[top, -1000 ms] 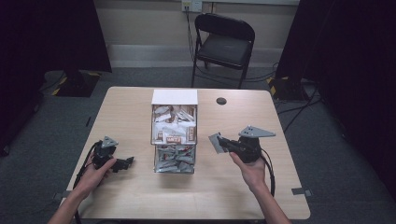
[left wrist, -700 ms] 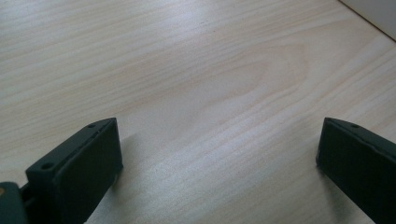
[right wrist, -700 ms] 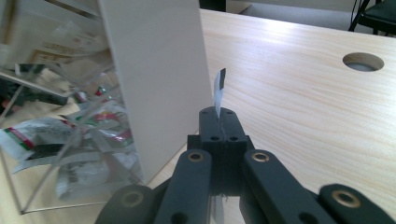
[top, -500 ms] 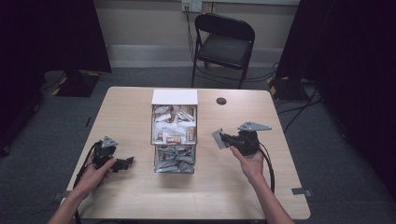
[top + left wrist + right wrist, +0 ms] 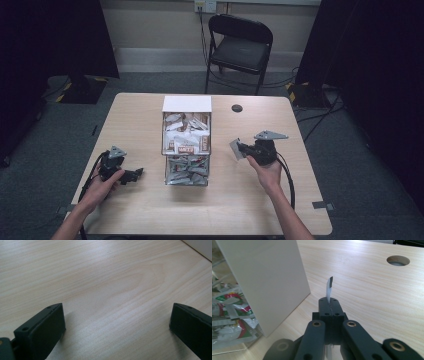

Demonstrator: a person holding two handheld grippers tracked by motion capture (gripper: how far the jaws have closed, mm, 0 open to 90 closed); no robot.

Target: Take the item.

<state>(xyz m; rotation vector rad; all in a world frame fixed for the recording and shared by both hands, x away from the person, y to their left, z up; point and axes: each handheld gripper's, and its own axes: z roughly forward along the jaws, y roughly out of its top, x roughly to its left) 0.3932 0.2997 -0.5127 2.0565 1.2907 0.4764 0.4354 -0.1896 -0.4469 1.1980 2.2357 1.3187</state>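
The right gripper (image 5: 244,149) has its jaws pressed together on a thin silver sachet (image 5: 329,289), pinched edge-on so the packet stands up out of the jaw tips with its long axis running along the jaws. The gripper hangs above the table (image 5: 300,200), just to the right of the clear organiser box (image 5: 186,146), which holds more sachets in its compartments behind a white panel. From the held packet the box lies to the left (in the right gripper view its white side wall fills the near left), so any drop into a compartment would, I judge, mean carrying the sachet leftward and over the rim; the right hand is plainly the nearer one. The left gripper (image 5: 131,175) rests low on the table, well left of the box, jaws spread wide with nothing but bare wood between them
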